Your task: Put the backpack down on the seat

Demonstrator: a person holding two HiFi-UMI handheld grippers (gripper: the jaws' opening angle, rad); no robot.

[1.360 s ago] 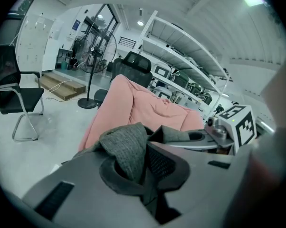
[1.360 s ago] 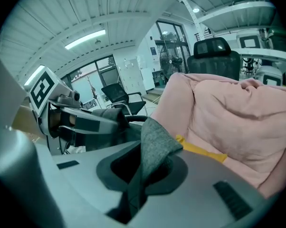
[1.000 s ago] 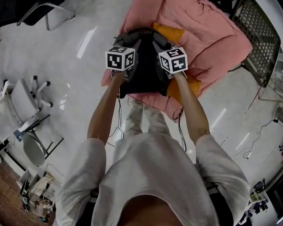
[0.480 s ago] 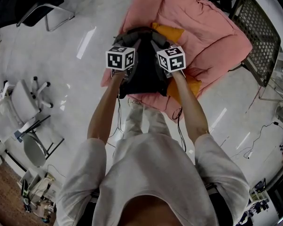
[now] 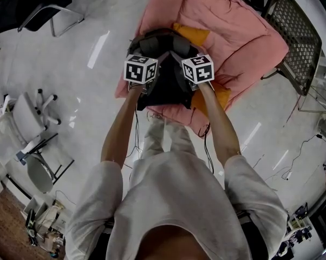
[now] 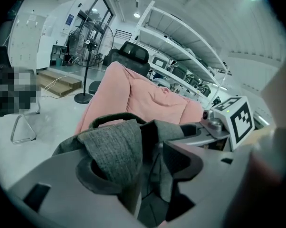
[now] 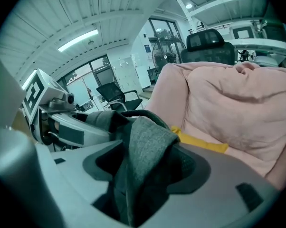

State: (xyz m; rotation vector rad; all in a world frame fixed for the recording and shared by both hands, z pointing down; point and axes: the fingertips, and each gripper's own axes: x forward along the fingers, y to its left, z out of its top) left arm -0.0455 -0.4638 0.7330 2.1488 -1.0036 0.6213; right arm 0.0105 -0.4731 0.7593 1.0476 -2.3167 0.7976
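Observation:
A dark grey backpack point(image 5: 168, 83) lies on the front of the pink cushioned seat point(image 5: 233, 34), with orange parts point(image 5: 194, 35) showing beside it. My left gripper point(image 5: 148, 58) and right gripper point(image 5: 186, 57) hover side by side over its top. Both pairs of jaws have just been opening. In the left gripper view, grey backpack fabric point(image 6: 117, 148) hangs loose between the left gripper's point(image 6: 150, 158) wide jaws, draped over one finger point(image 6: 93, 175). In the right gripper view, a fold of the same fabric point(image 7: 143, 151) sits between the right gripper's point(image 7: 145, 172) spread jaws, unpinched.
White folding chairs point(image 5: 22, 129) stand on the floor at the left and a black chair point(image 5: 44, 7) at the top left. A metal mesh rack point(image 5: 298, 42) is right of the seat. Cables point(image 5: 207, 148) trail by my feet. A standing fan point(image 6: 84, 56) and shelving point(image 6: 181, 51) lie beyond.
Both grippers stay over the backpack; the left one has edged slightly toward the right one. The backpack lies in the same place on the seat.

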